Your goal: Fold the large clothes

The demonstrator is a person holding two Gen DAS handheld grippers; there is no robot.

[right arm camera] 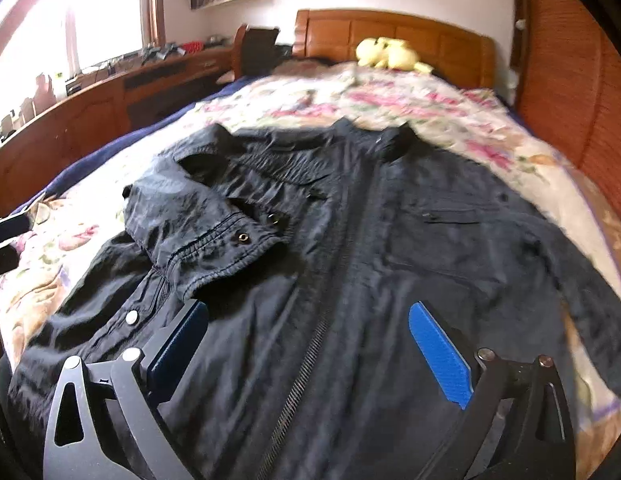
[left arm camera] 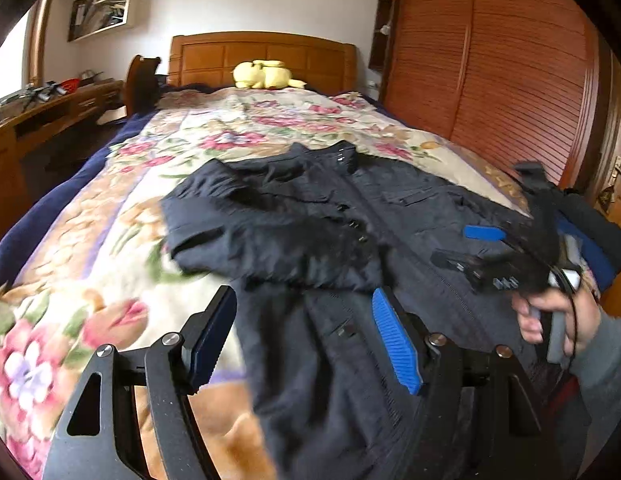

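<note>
A dark navy jacket (left arm camera: 350, 224) lies front-up on the floral bedspread (left arm camera: 110, 280), its left sleeve folded across the chest. It also shows in the right wrist view (right arm camera: 350, 248), with the zipper running down the middle. My left gripper (left arm camera: 306, 320) is open and empty above the jacket's lower left part. My right gripper (right arm camera: 310, 332) is open and empty above the jacket's hem; in the left wrist view it (left arm camera: 494, 240) hovers over the jacket's right side, held by a hand (left arm camera: 558, 316).
A yellow plush toy (left arm camera: 264, 74) lies by the wooden headboard (left arm camera: 262, 50). A wooden wardrobe (left arm camera: 490, 72) stands right of the bed. A wooden desk (left arm camera: 50, 112) with clutter runs along the left wall under a window.
</note>
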